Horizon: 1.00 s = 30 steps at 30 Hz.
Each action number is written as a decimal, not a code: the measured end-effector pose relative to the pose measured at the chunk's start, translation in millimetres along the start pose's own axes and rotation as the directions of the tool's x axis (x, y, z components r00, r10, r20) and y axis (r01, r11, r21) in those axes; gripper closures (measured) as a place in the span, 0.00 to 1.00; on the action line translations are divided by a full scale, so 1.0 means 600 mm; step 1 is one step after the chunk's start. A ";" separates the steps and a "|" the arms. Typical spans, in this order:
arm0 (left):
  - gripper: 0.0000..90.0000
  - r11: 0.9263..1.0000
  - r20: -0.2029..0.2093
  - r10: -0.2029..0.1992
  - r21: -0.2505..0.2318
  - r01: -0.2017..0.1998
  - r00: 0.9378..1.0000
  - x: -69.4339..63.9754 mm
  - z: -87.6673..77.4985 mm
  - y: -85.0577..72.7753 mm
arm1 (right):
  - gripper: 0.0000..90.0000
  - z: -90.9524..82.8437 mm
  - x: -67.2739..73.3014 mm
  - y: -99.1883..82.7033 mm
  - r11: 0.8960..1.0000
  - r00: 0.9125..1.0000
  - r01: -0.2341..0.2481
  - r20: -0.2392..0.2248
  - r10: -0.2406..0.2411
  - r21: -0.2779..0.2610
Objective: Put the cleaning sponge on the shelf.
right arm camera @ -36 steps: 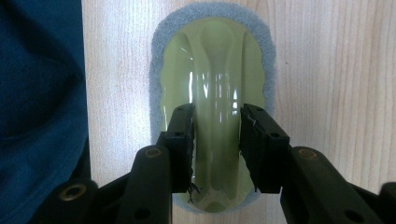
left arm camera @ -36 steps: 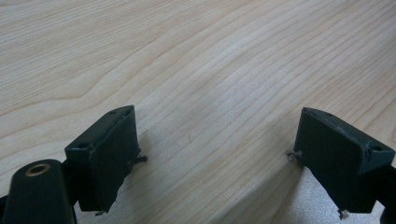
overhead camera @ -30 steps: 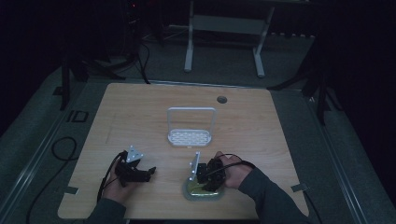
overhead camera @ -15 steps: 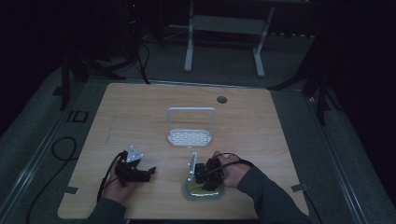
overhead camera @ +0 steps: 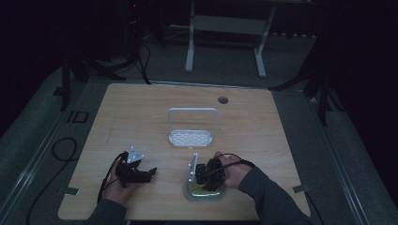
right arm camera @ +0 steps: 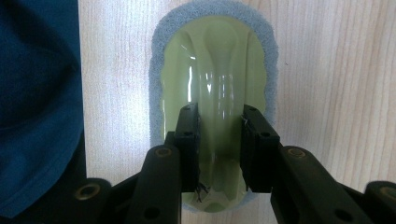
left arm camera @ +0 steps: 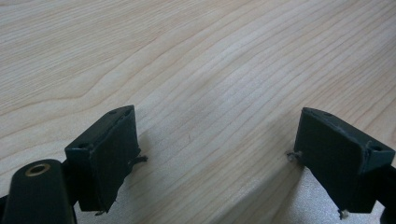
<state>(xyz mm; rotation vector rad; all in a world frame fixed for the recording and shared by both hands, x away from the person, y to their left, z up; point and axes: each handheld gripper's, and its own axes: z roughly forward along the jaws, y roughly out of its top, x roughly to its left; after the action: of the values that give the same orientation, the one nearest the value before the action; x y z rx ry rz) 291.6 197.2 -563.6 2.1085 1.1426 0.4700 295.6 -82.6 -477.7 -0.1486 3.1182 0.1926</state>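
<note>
Two tools in play. Right tool [right arm camera: 219,149] has just been closing, jaws now pinched on the raised glossy ridge of the scrubber [right arm camera: 212,93], which lies flat at the counter's [overhead camera: 141,117] near edge. Looks light; hard slick yellow-green top, soft grey foam rim. Ridge = best hold, prob slippery. Left tool [left arm camera: 215,158] open w/ nothing between, resting on counter.

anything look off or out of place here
Nothing stands out. The green scrubber lies flat on the table, the right gripper closed on its ridge. The white rack stands upright; the left gripper is open.
</note>
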 end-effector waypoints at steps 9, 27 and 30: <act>0.15 1.000 0.000 0.000 0.000 0.000 1.000 0.000 0.000 0.000 | 0.79 -0.006 -0.004 -0.001 1.000 1.000 -0.005 0.010 0.005 -0.011; 0.15 1.000 0.001 0.002 0.002 -0.002 1.000 0.000 0.000 0.000 | 0.79 -0.027 -0.031 -0.004 0.998 0.998 -0.034 0.059 0.038 -0.061; 0.15 1.000 0.001 0.001 0.002 -0.001 1.000 0.000 0.000 0.000 | 0.79 -0.030 -0.038 -0.005 0.996 0.996 -0.048 0.071 0.053 -0.070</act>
<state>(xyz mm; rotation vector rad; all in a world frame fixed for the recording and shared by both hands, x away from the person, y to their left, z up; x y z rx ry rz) 291.7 197.3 -563.4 2.1110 1.1423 0.4686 318.5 -85.5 -459.9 -0.0625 3.0463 0.2983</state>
